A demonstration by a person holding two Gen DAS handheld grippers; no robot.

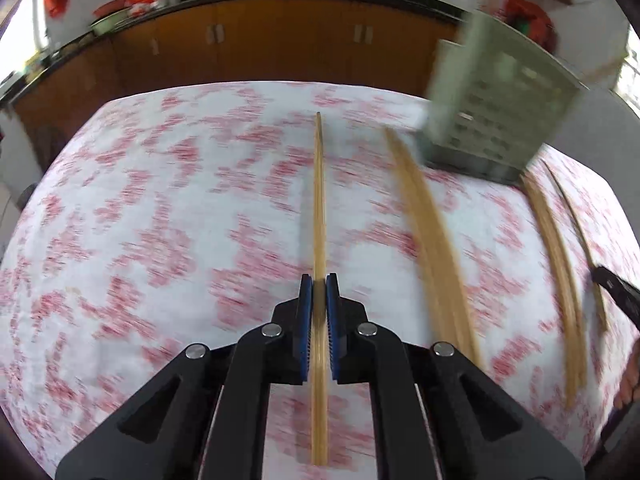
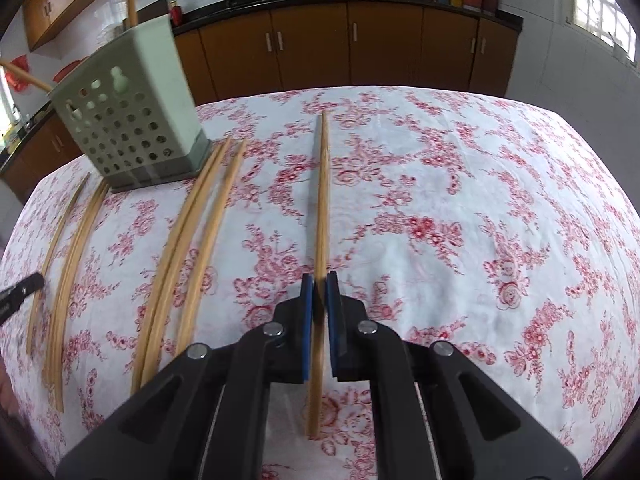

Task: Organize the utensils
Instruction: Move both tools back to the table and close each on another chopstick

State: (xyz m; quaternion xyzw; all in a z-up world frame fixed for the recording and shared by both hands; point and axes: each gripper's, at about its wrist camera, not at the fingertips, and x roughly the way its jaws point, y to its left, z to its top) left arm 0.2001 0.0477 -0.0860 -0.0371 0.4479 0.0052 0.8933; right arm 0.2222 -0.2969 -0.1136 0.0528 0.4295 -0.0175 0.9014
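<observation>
My left gripper [image 1: 319, 280] is shut on a pair of wooden chopsticks [image 1: 319, 200] that point forward over the floral tablecloth [image 1: 160, 220]. My right gripper [image 2: 319, 278] is shut on another wooden chopstick [image 2: 322, 200]. A pale green perforated utensil holder [image 1: 496, 112] stands at the far right in the left wrist view and at the far left in the right wrist view [image 2: 128, 120], with chopstick ends sticking out of its top. Several loose chopsticks [image 2: 188, 248] lie on the cloth beside it, also in the left wrist view [image 1: 432, 240]. The left wrist view is blurred.
More loose chopsticks [image 2: 68, 272] lie at the far left in the right wrist view, near the tip of the other gripper [image 2: 20, 290]. Brown kitchen cabinets [image 2: 348, 44] with a dark counter and woks stand behind the table.
</observation>
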